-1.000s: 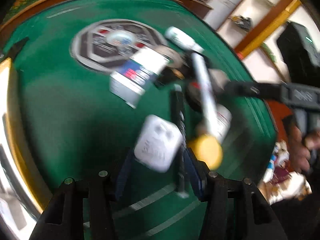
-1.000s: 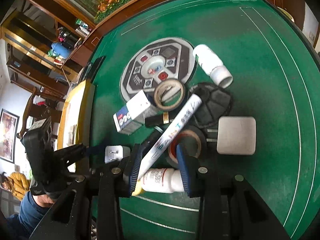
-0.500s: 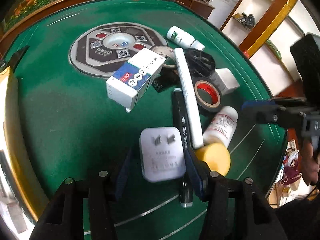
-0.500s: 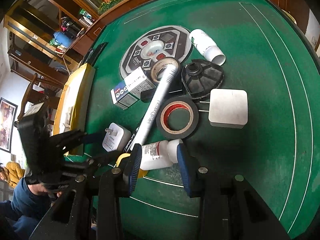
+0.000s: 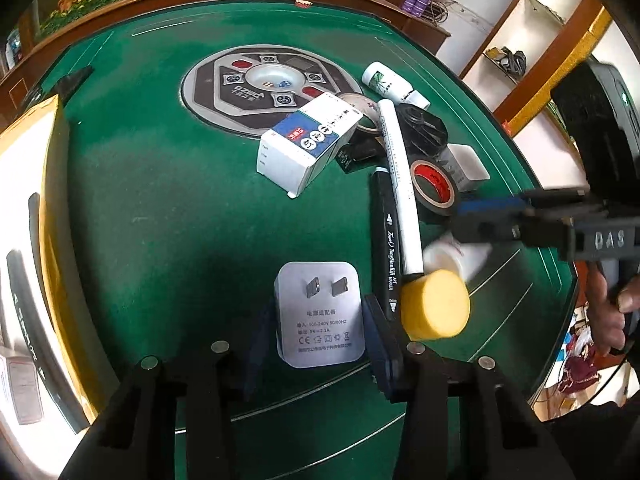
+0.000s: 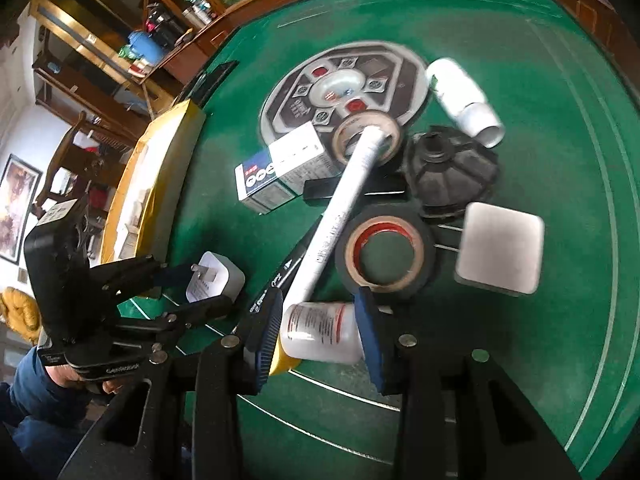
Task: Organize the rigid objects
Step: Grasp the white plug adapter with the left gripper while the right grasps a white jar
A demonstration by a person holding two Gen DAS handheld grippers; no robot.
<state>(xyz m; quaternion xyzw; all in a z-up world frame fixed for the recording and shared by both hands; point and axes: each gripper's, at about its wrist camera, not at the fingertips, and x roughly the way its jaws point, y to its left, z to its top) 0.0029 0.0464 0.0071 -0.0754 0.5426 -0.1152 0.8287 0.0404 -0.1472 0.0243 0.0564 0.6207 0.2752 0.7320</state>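
A white power adapter lies prongs-up on the green felt between the pads of my left gripper. Its jaws are closing, and both pads sit against the adapter's sides. The right wrist view shows the same left gripper clamped around that adapter. My right gripper is shut on a white bottle with a yellow cap, and the bottle fills the gap between the blue pads. Seen from the left wrist, the right gripper comes in from the right over the blurred bottle.
A pile lies beyond: white tube, black marker, black tape roll, tan tape roll, blue-and-white box, black ribbed cap, second white bottle, flat white square adapter. A round control panel is set in the felt. A yellow-edged carton lies left.
The right gripper has come down around the yellow-capped bottle, which now sits between its pads. The left jaws have narrowed onto the adapter.
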